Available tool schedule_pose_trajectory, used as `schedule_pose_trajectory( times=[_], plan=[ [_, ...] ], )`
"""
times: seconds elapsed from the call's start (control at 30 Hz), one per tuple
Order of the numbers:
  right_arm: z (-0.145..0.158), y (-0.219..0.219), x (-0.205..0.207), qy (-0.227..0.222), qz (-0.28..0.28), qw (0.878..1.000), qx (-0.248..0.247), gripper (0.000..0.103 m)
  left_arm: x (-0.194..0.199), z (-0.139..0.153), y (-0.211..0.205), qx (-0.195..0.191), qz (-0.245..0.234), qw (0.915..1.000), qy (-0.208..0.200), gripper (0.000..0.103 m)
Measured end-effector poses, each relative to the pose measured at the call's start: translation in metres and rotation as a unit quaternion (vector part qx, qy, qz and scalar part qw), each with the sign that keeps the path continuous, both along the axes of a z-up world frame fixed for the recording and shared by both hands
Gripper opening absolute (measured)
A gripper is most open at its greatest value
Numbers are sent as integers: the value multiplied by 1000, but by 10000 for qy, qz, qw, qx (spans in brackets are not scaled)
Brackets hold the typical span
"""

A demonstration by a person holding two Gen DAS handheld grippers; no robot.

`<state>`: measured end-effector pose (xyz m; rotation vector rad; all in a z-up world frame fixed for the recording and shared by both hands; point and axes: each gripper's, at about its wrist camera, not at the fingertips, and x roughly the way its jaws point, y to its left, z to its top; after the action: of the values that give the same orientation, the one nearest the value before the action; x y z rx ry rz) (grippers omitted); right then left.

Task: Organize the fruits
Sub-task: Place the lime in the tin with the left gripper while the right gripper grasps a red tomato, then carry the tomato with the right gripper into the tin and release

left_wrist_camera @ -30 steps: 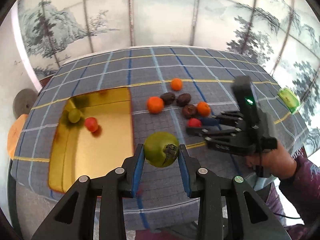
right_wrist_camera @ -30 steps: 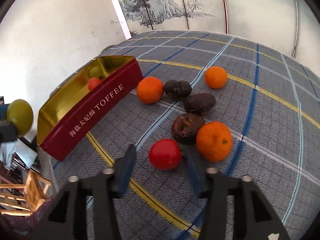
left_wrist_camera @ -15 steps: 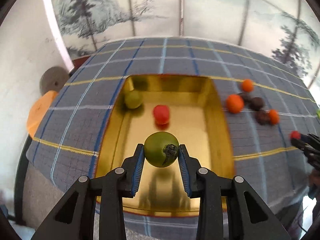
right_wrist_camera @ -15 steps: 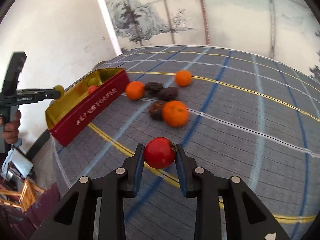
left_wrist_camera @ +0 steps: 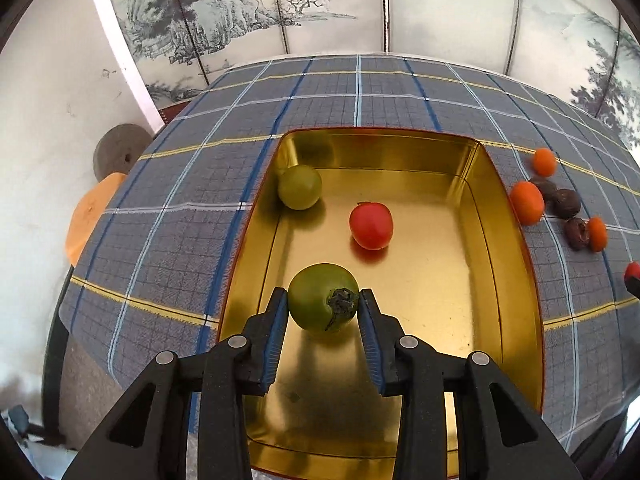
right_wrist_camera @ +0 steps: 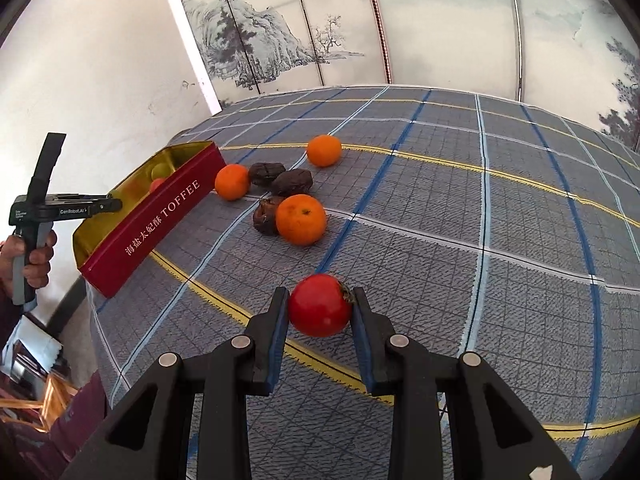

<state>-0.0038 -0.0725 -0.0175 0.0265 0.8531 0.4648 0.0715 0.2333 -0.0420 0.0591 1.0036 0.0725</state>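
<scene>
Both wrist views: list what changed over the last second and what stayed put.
The left gripper carried its green tomato from above the cloth to over the gold tin; its jaws are now opening with the tomato between them. The right gripper closed on the red tomato and lifted it off the tablecloth. The tin's two fruits, the oranges and the dates stayed put.

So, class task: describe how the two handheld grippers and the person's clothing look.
Both the left gripper and right gripper are black, with silver rivets and blue ribbed pads. Seen from the side, the left one bears small white lettering and a grey handle. A dark maroon sleeve shows.
</scene>
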Motion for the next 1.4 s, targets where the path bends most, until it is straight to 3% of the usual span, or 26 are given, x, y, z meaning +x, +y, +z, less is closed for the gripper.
schedule_pose_trajectory(
  times=[0.17,0.23,0.33,0.77,1.4],
  plan=[
    [0,-1,0,13,-41,10000,38,28,-6,4,-3,-104,21,9999,5,43],
    [0,-2,0,14,-46,10000,41,28,-10,9,-4,-66,37,9999,-105,56],
    [1,-2,0,13,-44,10000,48,28,-17,18,-6,53,63,9994,-327,68],
    [17,8,-5,-103,83,9999,-1,28,-37,32,-16,202,127,9976,-644,68],
    [42,72,-10,-222,744,9970,-53,29,-67,32,-11,430,236,9945,-923,69]
  ],
)
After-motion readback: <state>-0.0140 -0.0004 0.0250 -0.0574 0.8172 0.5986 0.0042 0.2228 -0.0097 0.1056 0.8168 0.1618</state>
